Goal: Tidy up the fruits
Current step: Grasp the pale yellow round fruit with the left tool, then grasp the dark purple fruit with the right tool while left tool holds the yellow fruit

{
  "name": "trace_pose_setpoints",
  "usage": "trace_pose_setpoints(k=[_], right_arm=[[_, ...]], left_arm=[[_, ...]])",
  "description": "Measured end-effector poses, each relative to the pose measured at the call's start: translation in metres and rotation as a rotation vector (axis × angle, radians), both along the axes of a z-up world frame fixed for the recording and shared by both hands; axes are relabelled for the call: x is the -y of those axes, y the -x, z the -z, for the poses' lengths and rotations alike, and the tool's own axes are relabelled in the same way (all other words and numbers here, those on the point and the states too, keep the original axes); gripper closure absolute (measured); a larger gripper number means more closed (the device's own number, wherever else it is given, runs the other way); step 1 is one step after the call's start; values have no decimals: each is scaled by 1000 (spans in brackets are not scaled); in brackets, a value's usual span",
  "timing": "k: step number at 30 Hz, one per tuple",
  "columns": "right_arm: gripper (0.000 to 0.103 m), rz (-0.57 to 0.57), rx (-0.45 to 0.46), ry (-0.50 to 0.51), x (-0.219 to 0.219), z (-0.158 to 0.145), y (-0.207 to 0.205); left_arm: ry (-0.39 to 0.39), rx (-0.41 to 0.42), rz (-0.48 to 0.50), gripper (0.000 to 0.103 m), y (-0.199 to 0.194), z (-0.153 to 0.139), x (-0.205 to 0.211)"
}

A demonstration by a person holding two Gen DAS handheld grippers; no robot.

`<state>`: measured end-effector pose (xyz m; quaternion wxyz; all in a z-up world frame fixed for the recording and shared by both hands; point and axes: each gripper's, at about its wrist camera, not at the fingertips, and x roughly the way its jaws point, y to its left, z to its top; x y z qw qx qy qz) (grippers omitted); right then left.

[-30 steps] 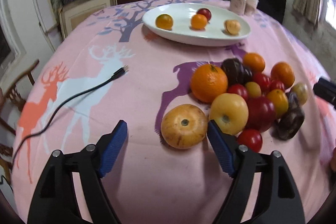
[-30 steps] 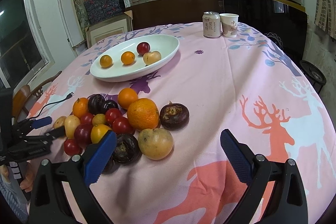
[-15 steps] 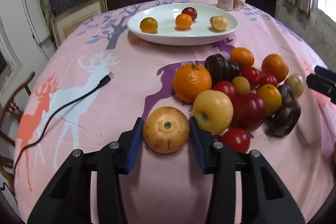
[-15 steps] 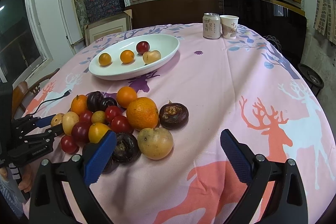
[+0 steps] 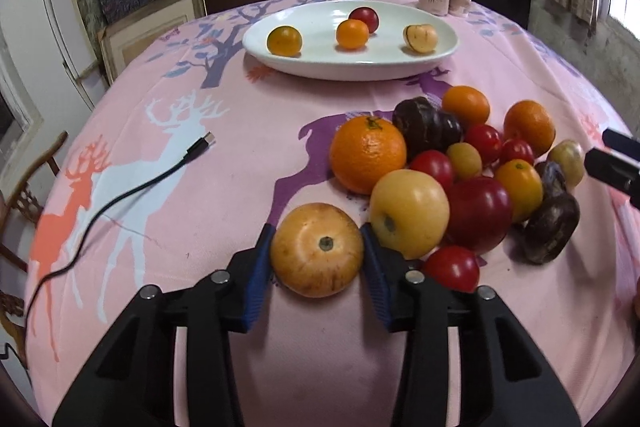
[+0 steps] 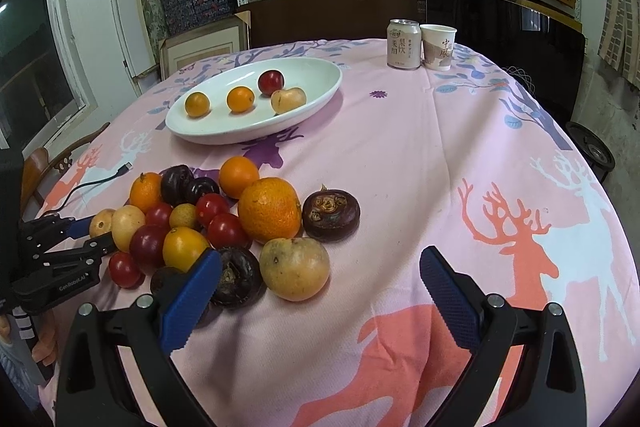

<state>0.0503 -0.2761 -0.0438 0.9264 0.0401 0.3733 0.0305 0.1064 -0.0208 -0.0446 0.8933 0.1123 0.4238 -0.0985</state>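
My left gripper (image 5: pixel 318 251) is shut on a tan round fruit (image 5: pixel 317 249) that rests on the pink tablecloth at the near edge of the fruit pile. Next to it lie a yellow apple-like fruit (image 5: pixel 408 213), a big orange (image 5: pixel 367 153) and several small red, orange and dark fruits. A white oval plate (image 5: pixel 316 65) at the back holds several small fruits. My right gripper (image 6: pixel 320 291) is open and empty, low over the cloth in front of the pile, near a tan fruit (image 6: pixel 295 269). The left gripper (image 6: pixel 76 239) shows at the left of the right wrist view.
A black USB cable (image 5: pixel 132 187) lies on the cloth to the left. A drink can (image 6: pixel 403 43) and a paper cup (image 6: pixel 438 47) stand at the far edge. A wooden chair (image 5: pixel 24 203) stands left of the table. Shelves fill the back wall.
My left gripper has closed from wide open onto the tan round fruit and moved slightly forward. The right gripper has stayed put and open.
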Motion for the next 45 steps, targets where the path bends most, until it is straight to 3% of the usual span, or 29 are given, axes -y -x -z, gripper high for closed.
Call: trace_pose_setpoints(k=[6, 13, 30, 33, 39, 45], right_arm=[[3, -11, -17, 9, -2, 2, 0], [3, -101, -32, 43, -26, 2, 20], [4, -183, -74, 65, -72, 2, 36], [11, -178, -78, 58, -72, 3, 34], [44, -184, -161, -32, -71, 15, 13], [43, -154, -154, -7, -86, 15, 2]], left_arm=[[0, 24, -52, 61, 2, -5, -8], [7, 61, -127, 61, 3, -12, -23], [51, 26, -143, 61, -2, -11, -29], [54, 20, -140, 61, -2, -11, -30], [56, 17, -134, 61, -3, -11, -30], [50, 9, -124, 61, -4, -9, -28]])
